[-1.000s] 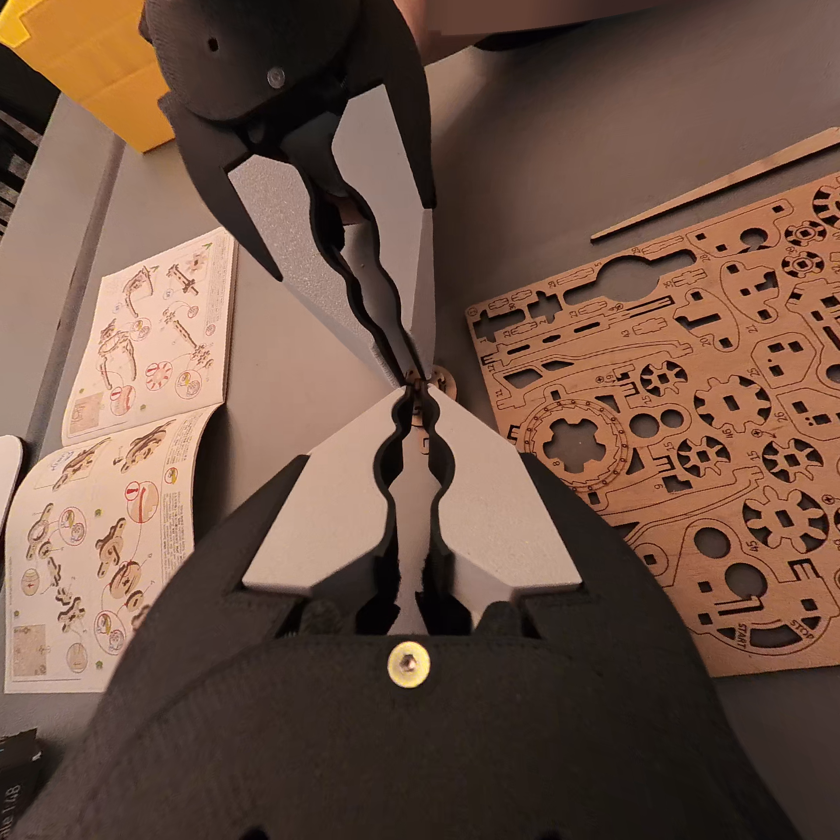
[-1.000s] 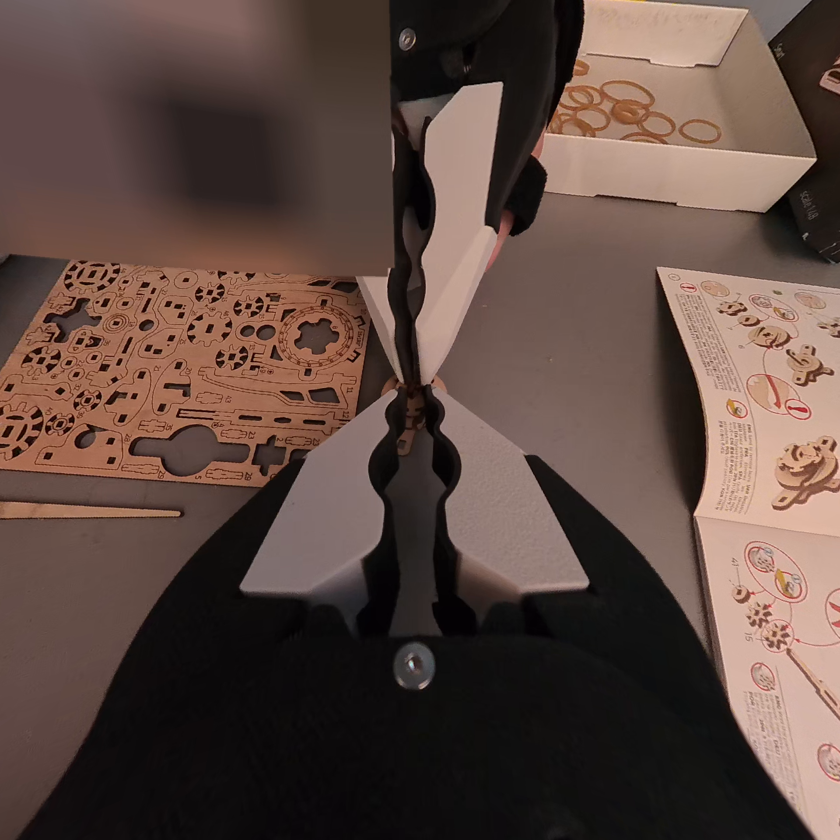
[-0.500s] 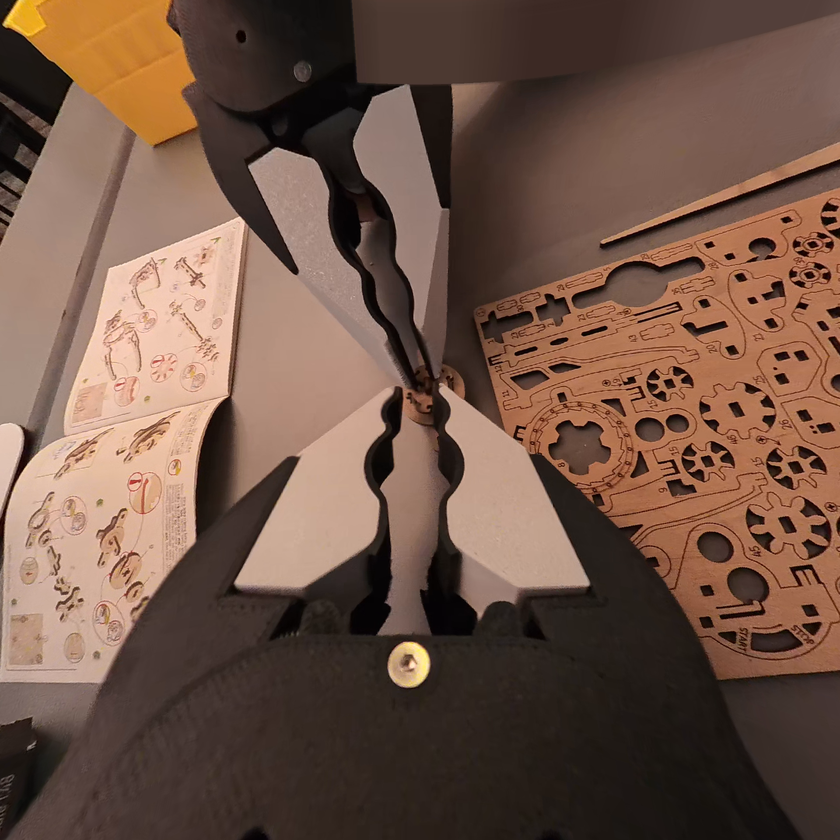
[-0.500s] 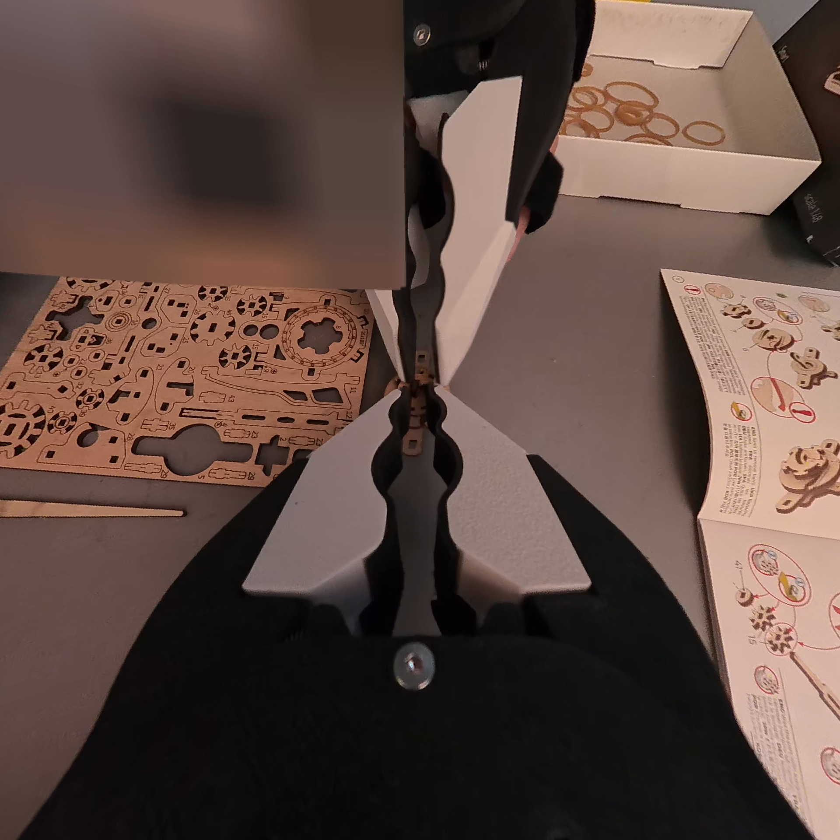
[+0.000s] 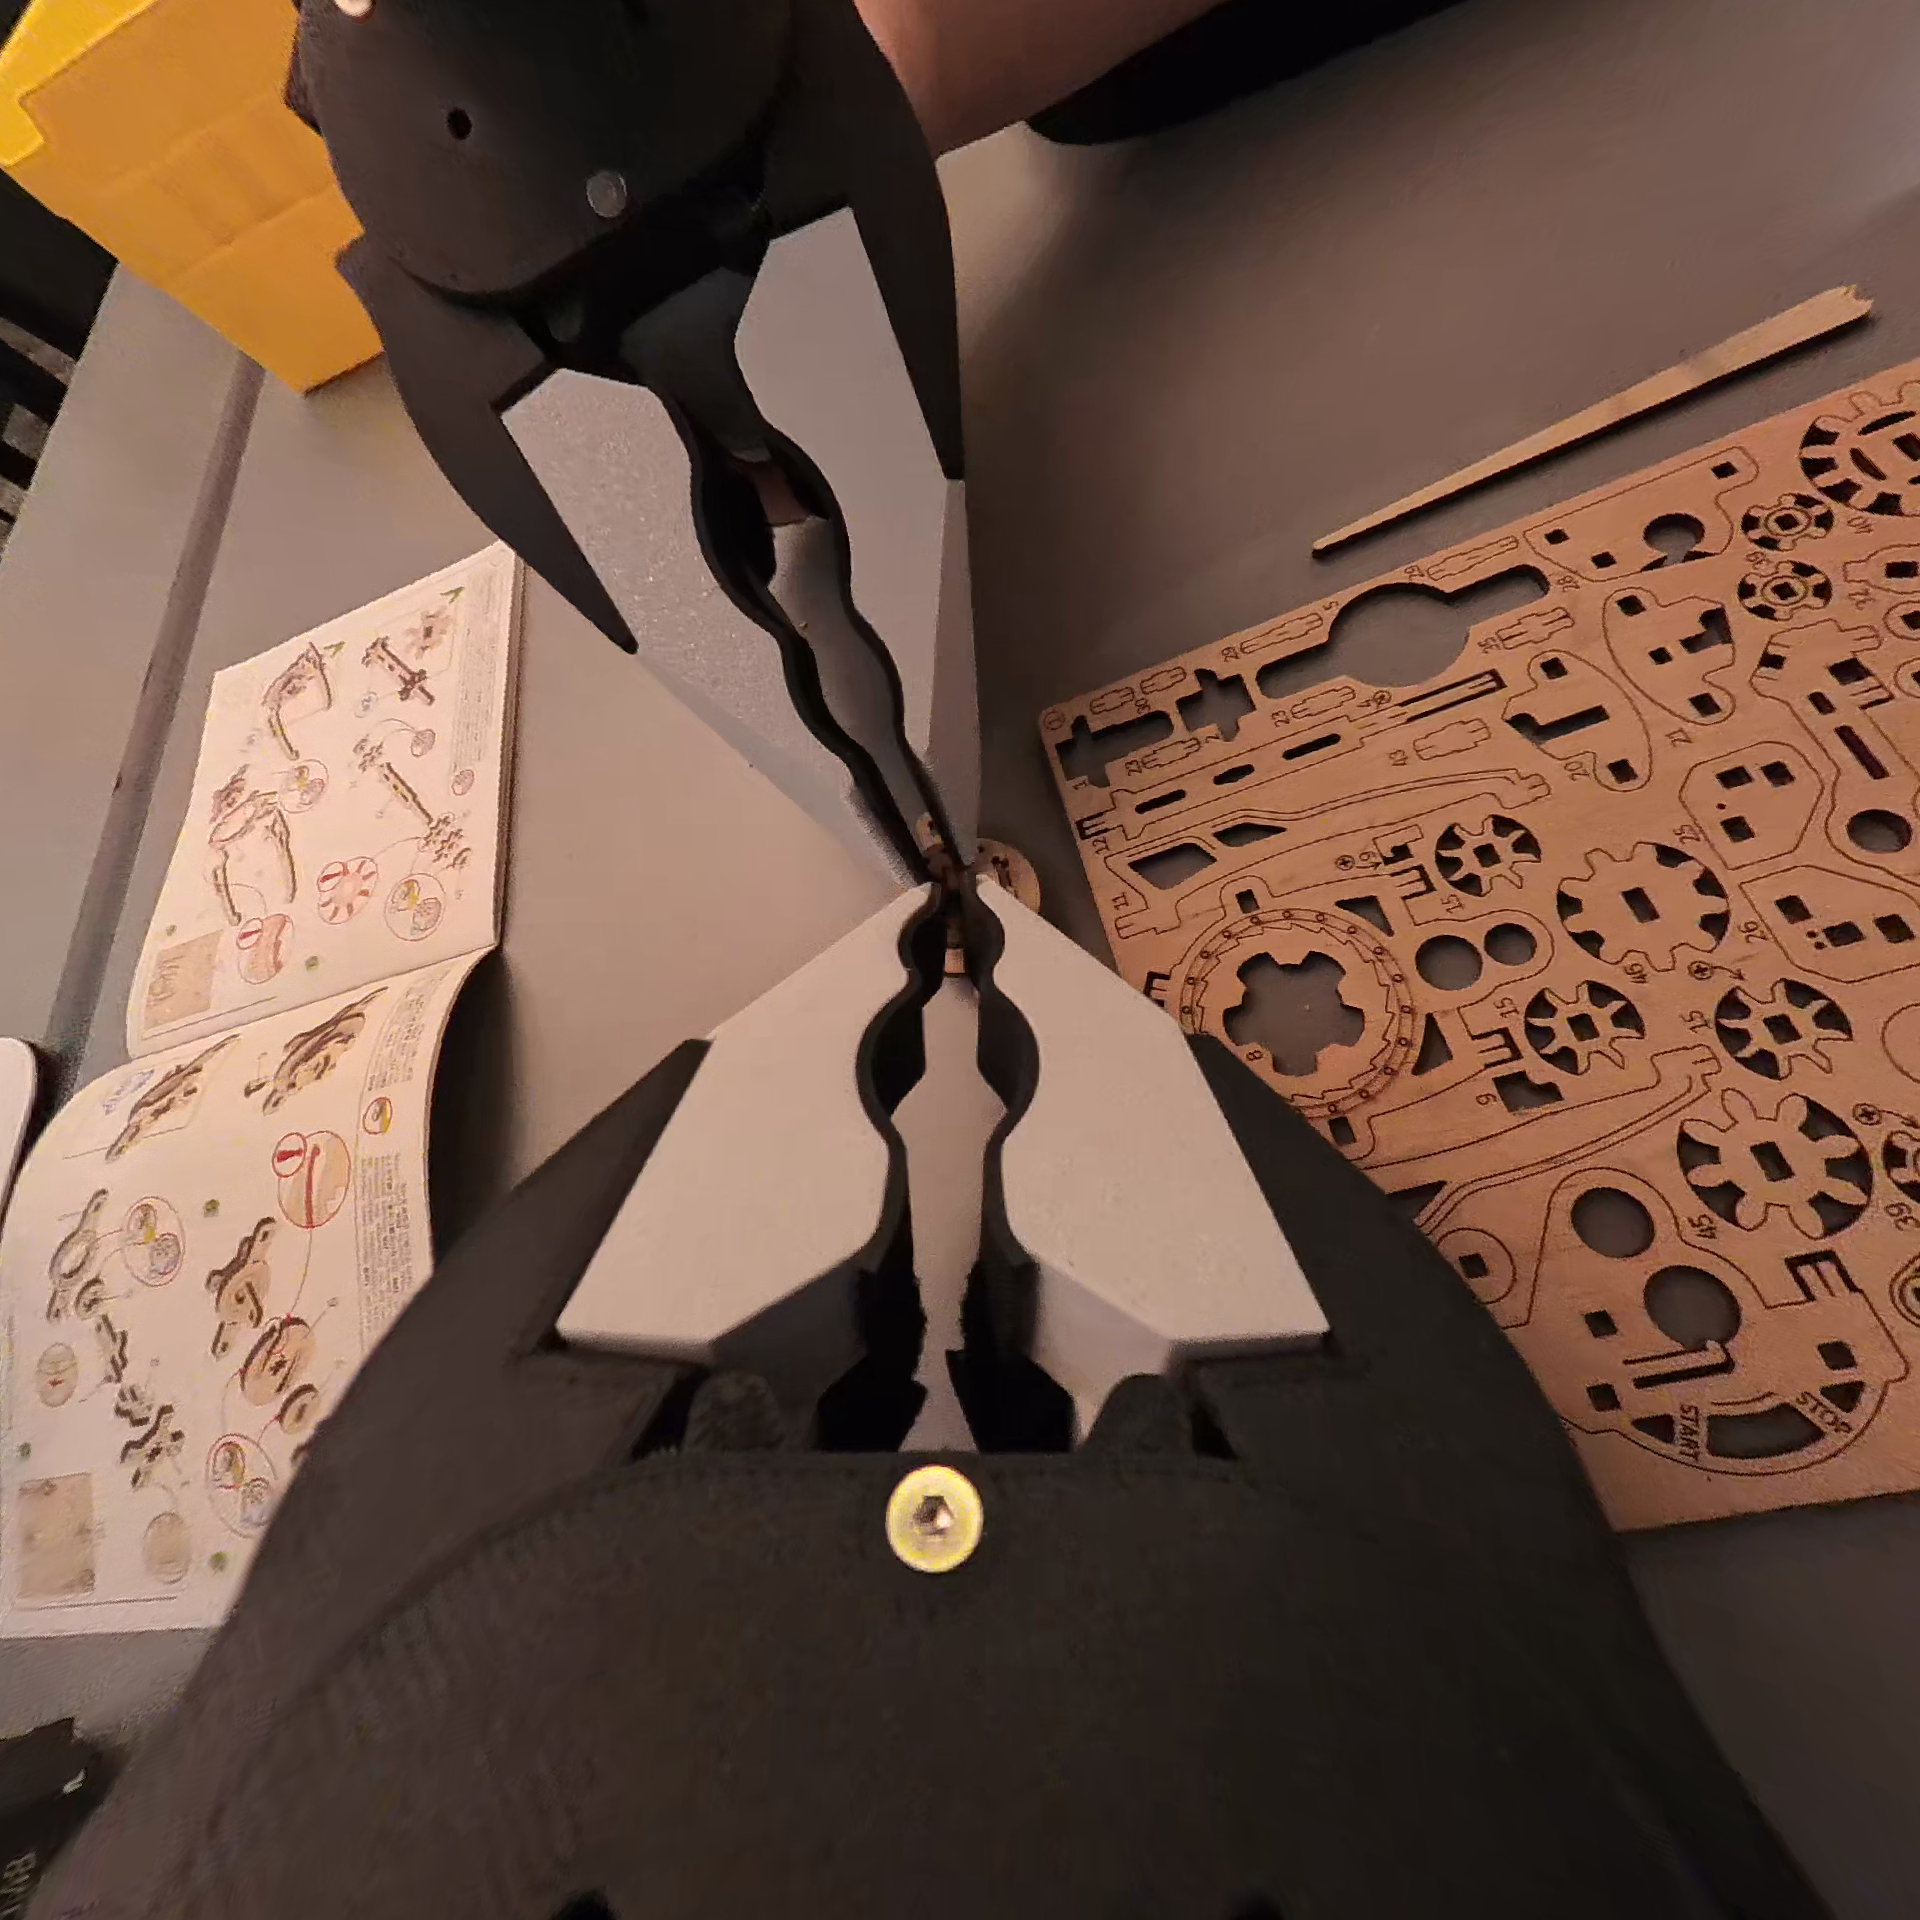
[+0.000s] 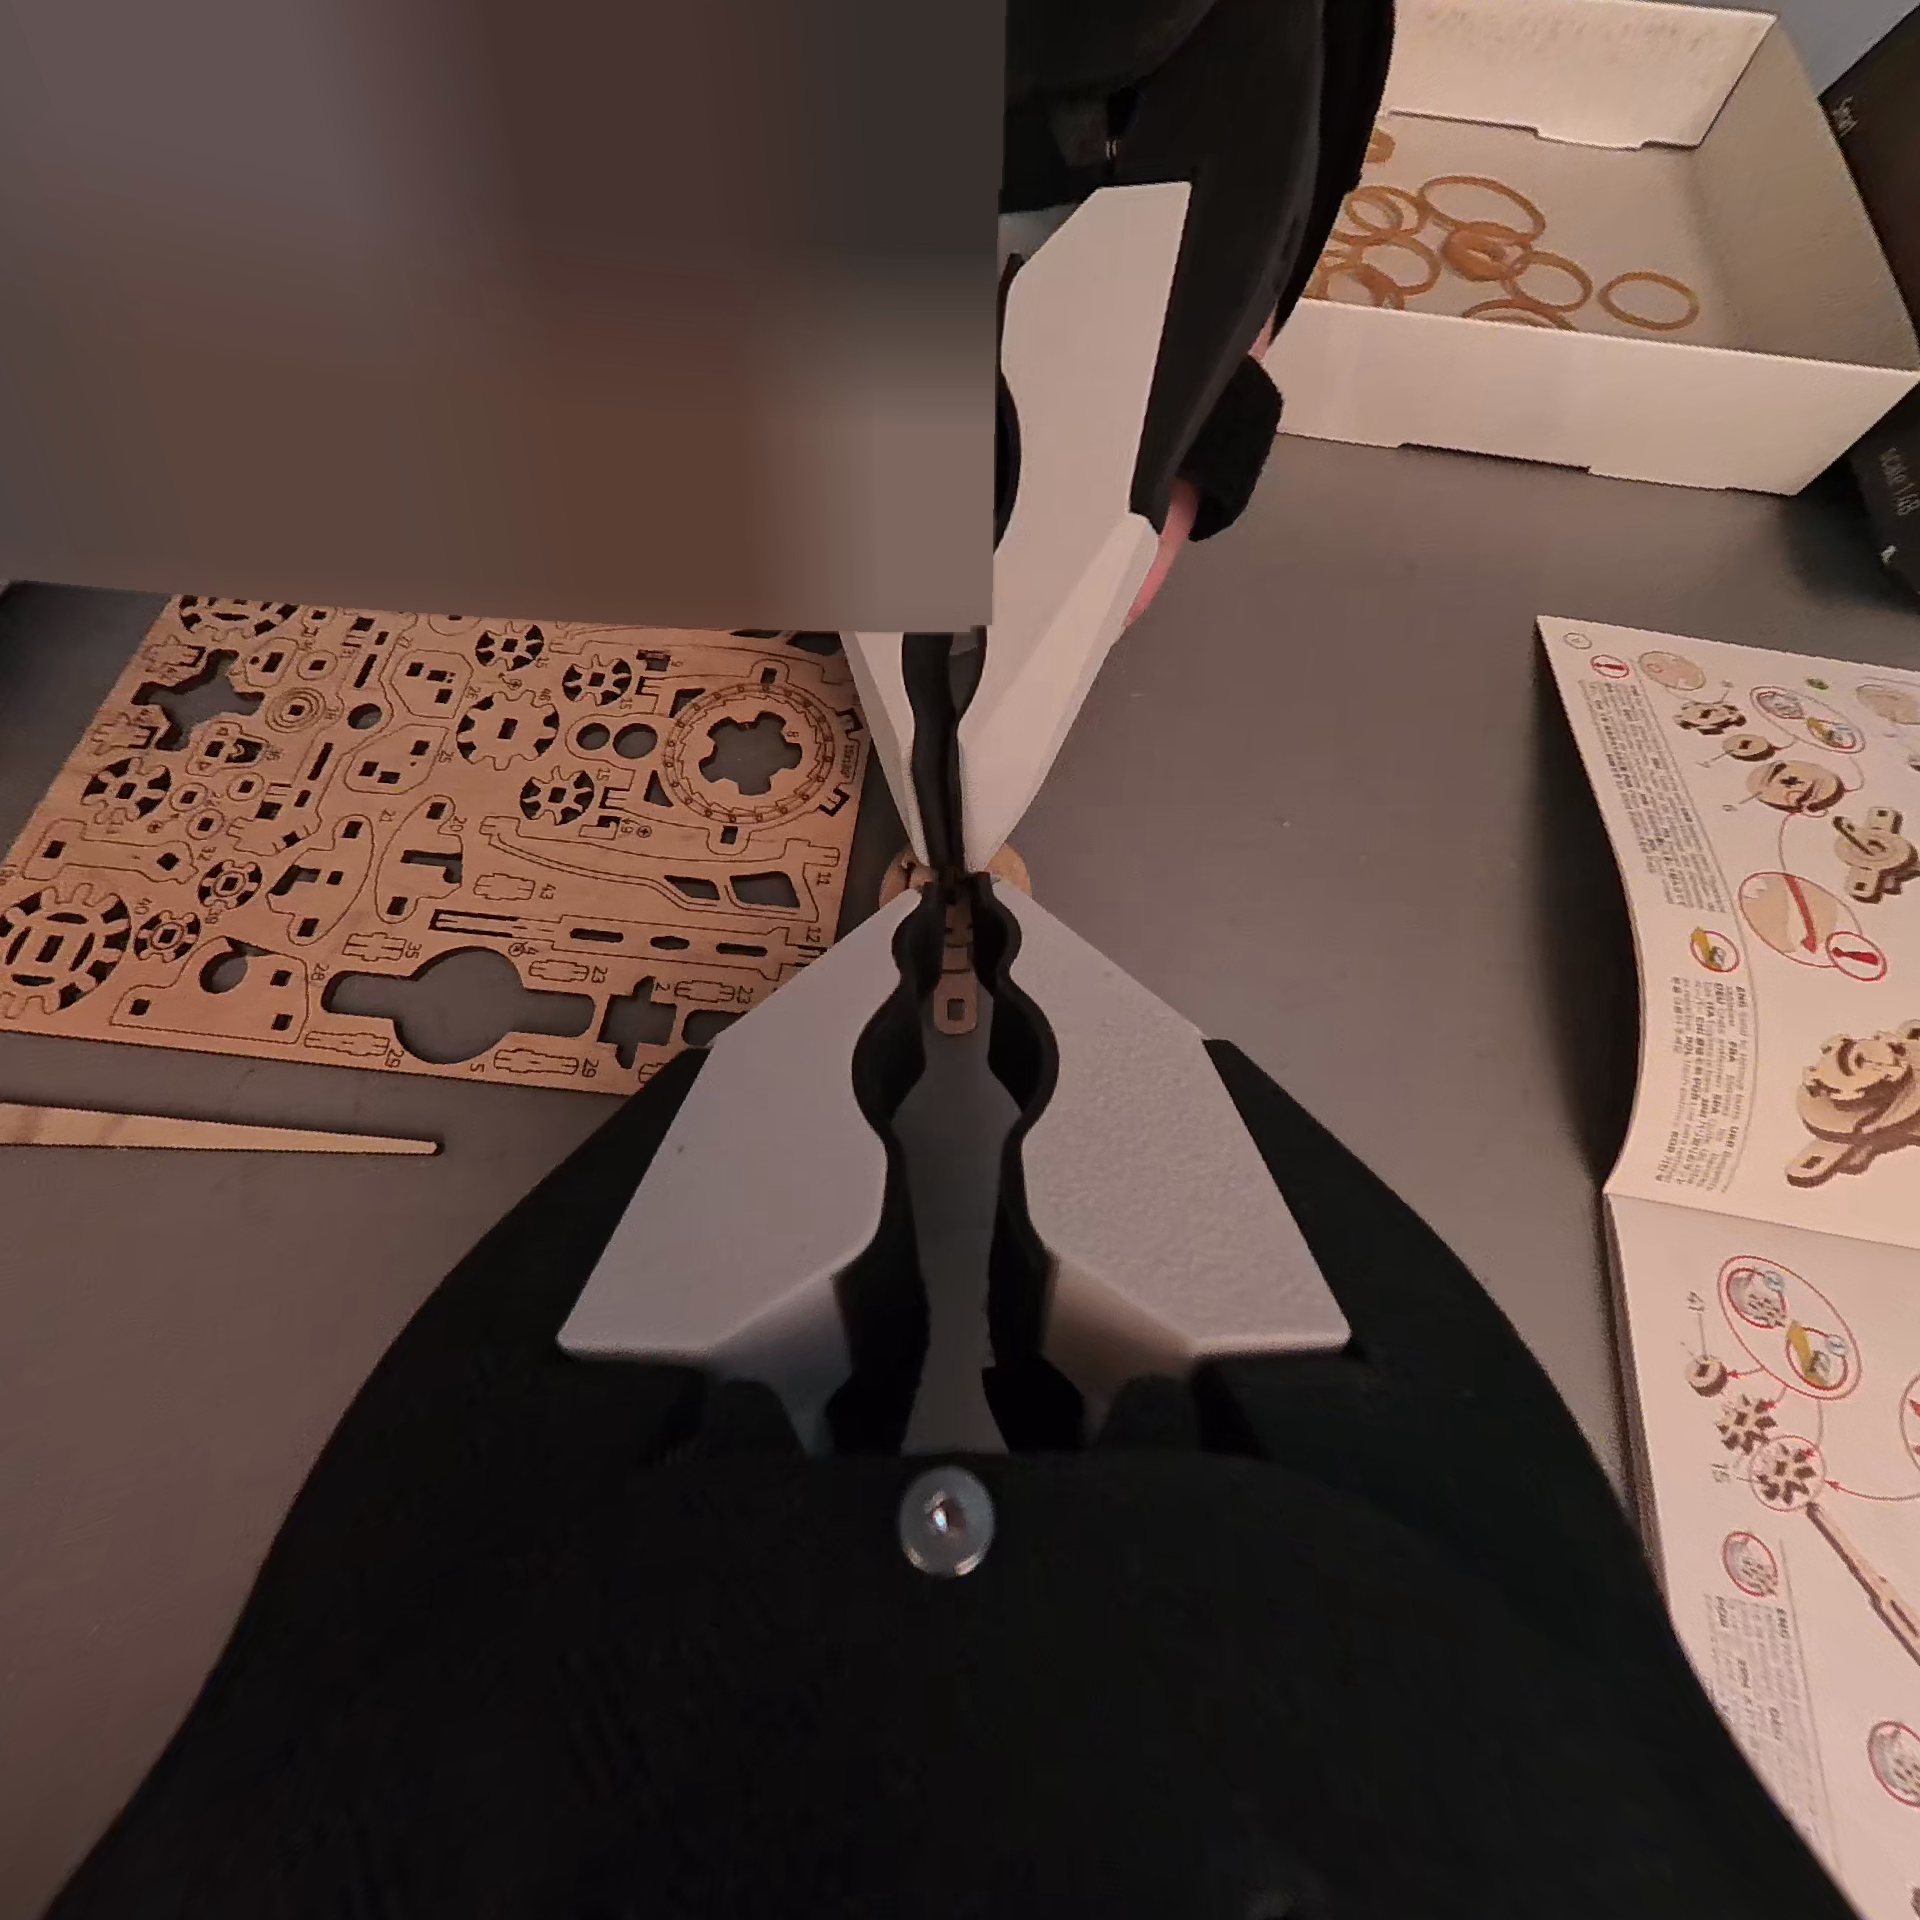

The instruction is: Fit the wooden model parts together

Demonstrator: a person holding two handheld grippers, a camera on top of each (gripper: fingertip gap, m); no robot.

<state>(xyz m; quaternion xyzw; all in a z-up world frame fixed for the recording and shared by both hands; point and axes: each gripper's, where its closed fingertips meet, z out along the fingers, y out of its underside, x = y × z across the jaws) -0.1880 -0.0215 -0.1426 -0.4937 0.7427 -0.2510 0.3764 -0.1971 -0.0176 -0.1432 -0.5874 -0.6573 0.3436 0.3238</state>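
Note:
My left gripper (image 5: 951,902) and right gripper (image 6: 951,896) meet tip to tip just above the grey table. The left one is shut on a small round wooden disc (image 5: 1003,868); its edges also show in the right wrist view (image 6: 1013,868). The right one is shut on a thin wooden pin (image 6: 954,1000), whose end reaches the disc. In the left wrist view the right gripper (image 5: 925,831) comes down from the top. The joint itself is hidden by the fingertips.
A laser-cut plywood parts sheet (image 5: 1558,935) (image 6: 416,831) lies beside the grippers with a thin wood sliver (image 5: 1590,416) past it. An open instruction booklet (image 5: 260,1039) (image 6: 1766,1039) lies on the other side. A white box (image 6: 1558,395) holds rubber bands. A yellow bin (image 5: 156,156) stands at the far corner.
My left gripper's jaws stood slightly apart around the disc half a second ago and are pinched together again now. Both grippers stay tip to tip, and the right one has shifted slightly.

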